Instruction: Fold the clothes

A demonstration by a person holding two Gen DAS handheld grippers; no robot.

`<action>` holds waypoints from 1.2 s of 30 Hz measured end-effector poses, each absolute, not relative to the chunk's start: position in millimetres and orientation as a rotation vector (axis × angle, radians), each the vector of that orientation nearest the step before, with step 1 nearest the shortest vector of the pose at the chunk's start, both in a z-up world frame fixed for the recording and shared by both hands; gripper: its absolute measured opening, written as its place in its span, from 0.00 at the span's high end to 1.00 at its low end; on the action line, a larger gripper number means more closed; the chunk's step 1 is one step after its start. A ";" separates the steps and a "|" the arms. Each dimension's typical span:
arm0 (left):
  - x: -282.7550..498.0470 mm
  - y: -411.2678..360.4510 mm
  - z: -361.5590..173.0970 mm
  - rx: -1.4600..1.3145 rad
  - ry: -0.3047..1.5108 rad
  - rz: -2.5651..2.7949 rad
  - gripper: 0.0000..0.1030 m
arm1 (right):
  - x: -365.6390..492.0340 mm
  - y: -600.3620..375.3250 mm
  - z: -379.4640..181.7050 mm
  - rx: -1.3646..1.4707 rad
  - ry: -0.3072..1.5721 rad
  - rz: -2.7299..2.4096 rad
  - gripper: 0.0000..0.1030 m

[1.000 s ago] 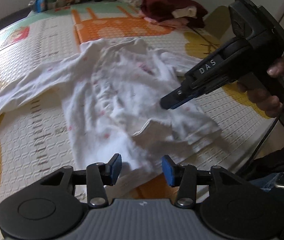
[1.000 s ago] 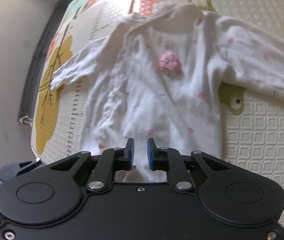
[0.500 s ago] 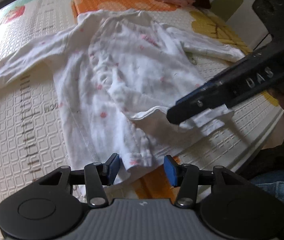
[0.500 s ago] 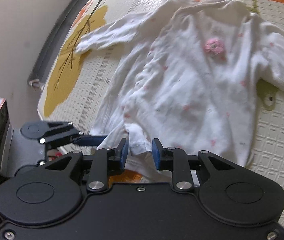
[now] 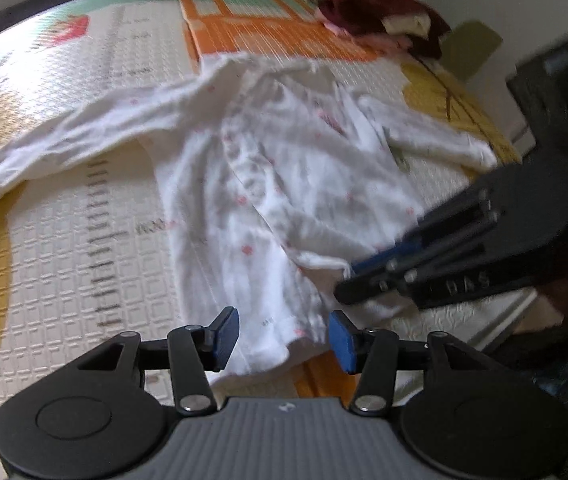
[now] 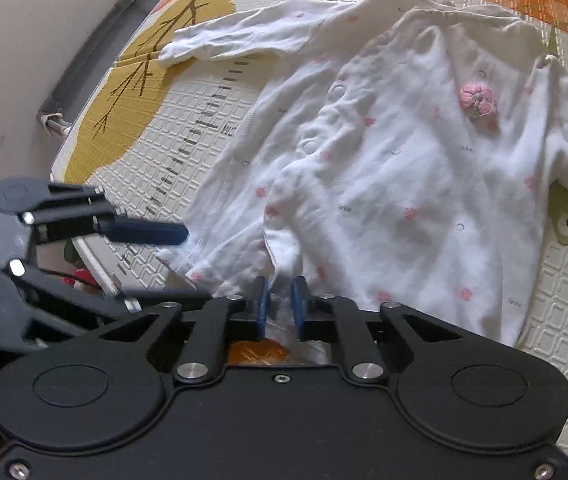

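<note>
On the play mat (image 6: 564,320), white baby garment (image 6: 404,168), hem in right claw (image 6: 280,300)

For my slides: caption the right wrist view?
Right gripper pinches the white baby top's hem; left gripper waits open beside it.

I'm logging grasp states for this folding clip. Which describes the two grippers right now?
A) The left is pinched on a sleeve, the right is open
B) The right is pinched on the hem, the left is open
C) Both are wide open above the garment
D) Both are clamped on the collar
B: the right gripper has its pads pinched on the bottom hem of the white garment, while the left gripper stands wide open over the hem.
</note>
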State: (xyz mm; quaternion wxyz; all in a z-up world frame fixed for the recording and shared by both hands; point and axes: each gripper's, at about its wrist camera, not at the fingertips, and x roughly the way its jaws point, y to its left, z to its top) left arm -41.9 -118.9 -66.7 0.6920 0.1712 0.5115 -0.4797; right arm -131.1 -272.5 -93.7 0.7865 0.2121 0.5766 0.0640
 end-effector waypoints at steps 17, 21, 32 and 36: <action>-32.6 -117.1 -96.9 0.361 1.269 -1.023 0.42 | -116.3 -253.9 -80.9 0.448 1.291 0.222 0.91; -34.0 -114.6 -94.6 0.378 1.268 -1.029 0.42 | -110.8 -253.2 -90.4 0.467 1.333 0.213 0.87; -13.0 -100.4 -70.6 0.326 1.198 -0.976 0.40 | -111.9 -279.4 -71.9 0.558 1.259 0.169 0.72; -8.3 -106.3 -78.3 0.352 1.223 -0.936 0.40 | -106.7 -288.9 -75.1 0.596 1.260 0.135 0.73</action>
